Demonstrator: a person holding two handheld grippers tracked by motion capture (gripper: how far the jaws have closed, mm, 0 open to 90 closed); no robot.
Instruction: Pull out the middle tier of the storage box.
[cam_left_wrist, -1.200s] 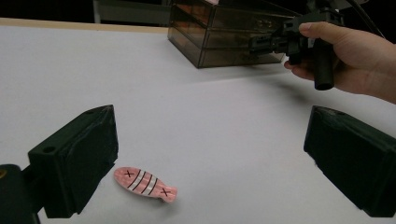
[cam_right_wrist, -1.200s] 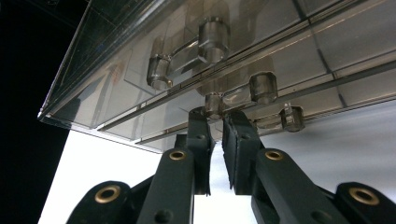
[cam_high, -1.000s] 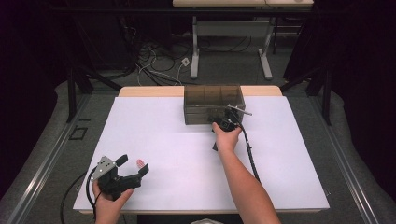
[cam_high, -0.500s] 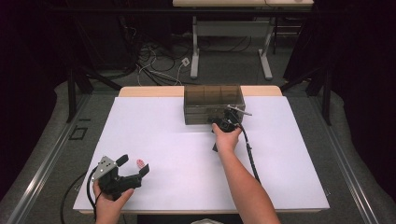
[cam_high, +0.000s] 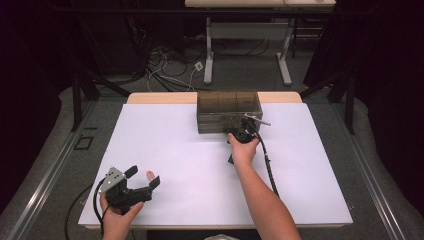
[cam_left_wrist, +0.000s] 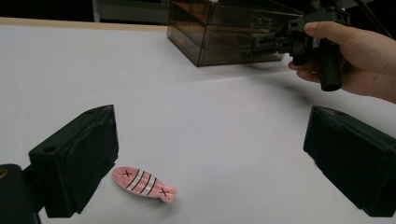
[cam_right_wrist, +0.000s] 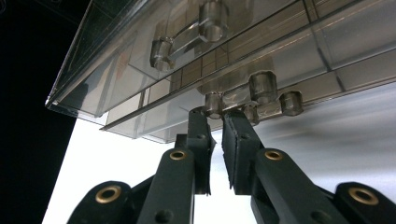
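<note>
At centre frame, right gripper (cam_high: 235, 132) unchanged from earlier: jaws nearly together at a drawer handle (cam_right_wrist: 261, 88) of the smoky clear drawer box (cam_high: 229, 111); grip uncertain. Lower left, left gripper (cam_high: 142, 177) spread wide around pink fish-shaped piece (cam_left_wrist: 144, 184) on white table (cam_high: 310, 165).

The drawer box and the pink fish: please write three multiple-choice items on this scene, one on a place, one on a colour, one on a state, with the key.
1. Where does the fish piece lie?
A. Inside the drawer box
B. On the white table, between the left gripper's jaws
C. In the person's right hand

2. What colour is the fish piece?
A. Pink with black marks
B. Green
C. Plain yellow

3. How do the left gripper's jaws stand?
A. Shut on the fish
B. Shut on nothing
C. Wide open

Key: B, it rests flat on the table, untouched; A, pink with stripes and crosses; C, the jaws stand far apart. The right gripper is at a handle of the drawer box.
</note>
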